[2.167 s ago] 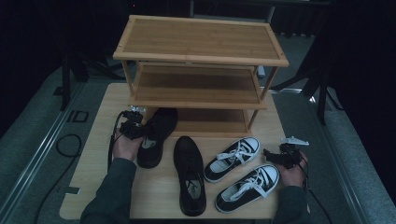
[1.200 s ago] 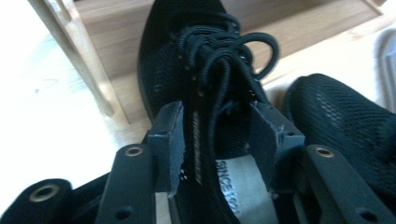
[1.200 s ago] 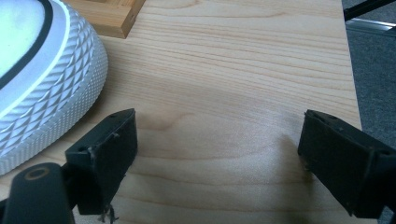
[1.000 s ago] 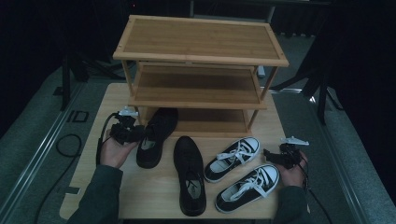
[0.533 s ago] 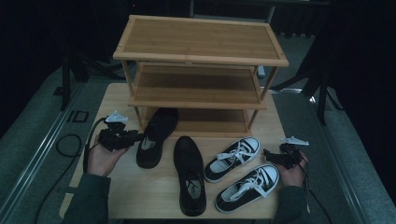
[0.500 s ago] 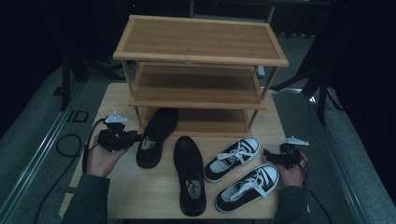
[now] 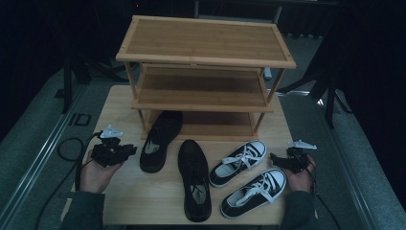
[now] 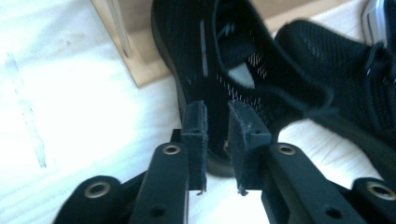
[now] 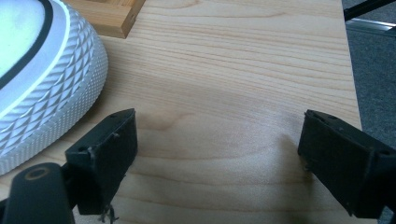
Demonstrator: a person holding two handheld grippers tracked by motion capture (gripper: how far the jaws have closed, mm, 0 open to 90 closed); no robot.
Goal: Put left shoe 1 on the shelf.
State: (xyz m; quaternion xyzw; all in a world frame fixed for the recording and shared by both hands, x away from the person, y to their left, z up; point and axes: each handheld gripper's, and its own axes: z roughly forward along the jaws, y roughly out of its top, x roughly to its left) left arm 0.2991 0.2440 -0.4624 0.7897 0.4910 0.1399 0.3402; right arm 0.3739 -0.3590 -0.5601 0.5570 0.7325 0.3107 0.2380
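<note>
- Fingers of the left gripper [image 8: 217,140] stand close together with a narrow gap between the pads, pinching nothing; they sit just short of the heel of the black mesh shoe [image 8: 219,70].
- Left gripper [image 7: 125,149] in the high view: held over the table's left part, just beside that shoe [image 7: 160,140], apart from it.
- Black mesh shoe: lies on the table [image 7: 119,100], toe reaching in under the rack's lowest shelf, heel toward the person.
- Second black shoe [image 7: 194,179]: just beside the first, out on the open table.
- Right gripper [image 9: 217,154]: fingers spread wide, nothing between them, bare wood below; a white rubber toe cap [image 9: 42,88] lies near its left finger.
- Right gripper [image 7: 280,160] in the high view: near the two black-and-white sneakers [image 7: 249,177], by the table's right edge.
- Wooden shoe rack [image 7: 206,48]: three tiers; top and middle shelves hold nothing, lowest shelf takes only the shoe toe.
</note>
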